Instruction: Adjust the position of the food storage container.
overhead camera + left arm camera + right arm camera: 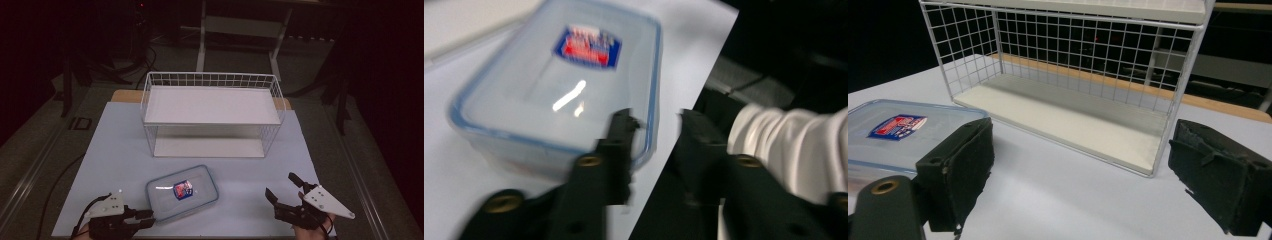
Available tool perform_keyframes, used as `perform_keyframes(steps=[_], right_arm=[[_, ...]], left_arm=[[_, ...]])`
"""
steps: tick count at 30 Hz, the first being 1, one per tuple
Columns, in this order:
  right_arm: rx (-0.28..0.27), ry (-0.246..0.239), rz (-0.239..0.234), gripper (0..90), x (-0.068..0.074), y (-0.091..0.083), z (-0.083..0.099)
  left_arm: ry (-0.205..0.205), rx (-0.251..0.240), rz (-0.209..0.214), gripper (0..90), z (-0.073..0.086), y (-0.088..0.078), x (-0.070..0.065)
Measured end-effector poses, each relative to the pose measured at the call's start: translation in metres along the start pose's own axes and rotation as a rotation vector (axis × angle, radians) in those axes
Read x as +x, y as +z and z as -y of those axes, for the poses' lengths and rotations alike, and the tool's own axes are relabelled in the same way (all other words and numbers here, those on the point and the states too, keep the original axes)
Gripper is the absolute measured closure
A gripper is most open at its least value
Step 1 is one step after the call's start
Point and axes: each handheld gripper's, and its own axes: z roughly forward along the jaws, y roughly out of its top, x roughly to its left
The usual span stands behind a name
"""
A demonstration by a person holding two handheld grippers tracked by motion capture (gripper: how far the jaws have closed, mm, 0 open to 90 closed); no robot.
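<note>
A clear plastic container (182, 192) with a blue-rimmed lid and a red-and-blue label lies flat near the table's front, left of centre. My left gripper (149, 217) sits low at the container's near-left corner. In the left gripper view the container (559, 85) lies just past the left gripper (656, 117), whose jaws stand a little apart with nothing between them. My right gripper (281, 186) hovers at the front right, wide open and empty. In the right gripper view, the right gripper (1083, 170) looks toward the container (893, 130) and a white wire shelf rack (1063, 115).
The two-tier white wire rack (212, 105) stands at the middle back of the pale table mat (240, 210), both shelves bare. A white sleeve (784, 145) shows beside the left gripper. Dark floor and a table frame (240, 30) lie beyond.
</note>
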Motion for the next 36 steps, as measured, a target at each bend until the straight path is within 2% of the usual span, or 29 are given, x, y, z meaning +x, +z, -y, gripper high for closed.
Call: perform_keyframes(steps=[1,2,3,4,5,6,7,8,9,10,12,13,18,20,21,22,23,32,33,36], right_arm=[[0.002,-0.001,-0.001,10.9,-0.001,0.000,0.000],[0.002,-0.001,-0.001,10.9,-0.001,0.000,0.000],[0.004,0.002,-0.002,10.9,-0.001,0.001,0.000],[0.004,0.002,-0.002,10.9,-0.001,0.001,0.000],[0.005,0.004,-0.003,10.9,-0.001,0.001,0.001],[0.005,0.004,-0.003,10.9,-0.001,0.001,0.001],[0.006,0.010,-0.006,10.9,-0.002,0.001,0.001],[0.006,0.010,-0.006,10.9,-0.002,0.001,0.001],[0.008,0.017,-0.009,11.0,-0.002,0.001,0.001],[0.008,0.017,-0.009,11.0,-0.002,0.001,0.001],[0.009,0.017,-0.008,11.0,-0.003,0.001,0.001],[0.007,0.015,-0.008,11.0,-0.003,0.001,0.001],[0.003,0.019,-0.008,11.0,-0.004,0.001,0.001],[0.006,0.022,-0.012,11.0,-0.004,0.001,0.001],[0.007,0.022,-0.013,11.0,-0.004,0.001,0.001],[0.007,0.022,-0.013,11.0,-0.004,0.001,0.001],[0.003,0.019,-0.012,11.0,-0.004,0.001,0.001],[0.002,0.019,-0.013,11.0,-0.004,0.001,0.001],[0.002,0.019,-0.014,11.0,-0.004,0.001,0.001],[0.003,0.017,-0.016,11.0,-0.004,0.001,0.001]], left_arm=[[-0.005,0.026,0.006,82.9,0.004,0.004,0.001],[-0.005,0.026,0.006,86.2,0.004,0.004,0.001],[0.010,0.062,0.033,87.8,0.007,0.007,0.001],[0.010,0.062,0.033,88.4,0.007,0.007,0.001],[0.023,0.103,0.050,88.5,0.008,0.010,-0.001],[0.023,0.103,0.050,88.4,0.008,0.010,-0.001],[0.034,0.146,0.068,88.5,0.010,0.015,-0.003],[0.034,0.146,0.068,88.5,0.010,0.015,-0.003],[0.031,0.179,0.045,88.5,0.012,0.021,-0.002],[0.031,0.179,0.045,88.5,0.012,0.021,-0.002],[0.011,0.187,0.017,88.5,0.014,0.024,0.002],[-0.015,0.188,0.005,88.5,0.015,0.026,0.006],[-0.030,0.182,0.000,88.5,0.014,0.029,0.010],[-0.050,0.168,-0.016,88.5,0.013,0.030,0.013],[-0.064,0.158,-0.042,88.5,0.012,0.031,0.016],[-0.064,0.158,-0.042,88.5,0.012,0.031,0.016],[-0.077,0.143,-0.065,88.5,0.011,0.032,0.021],[-0.099,0.183,-0.063,88.5,0.016,0.039,0.027],[-0.112,0.173,-0.042,88.5,0.016,0.040,0.028],[-0.106,0.181,-0.028,88.5,0.015,0.044,0.029]])
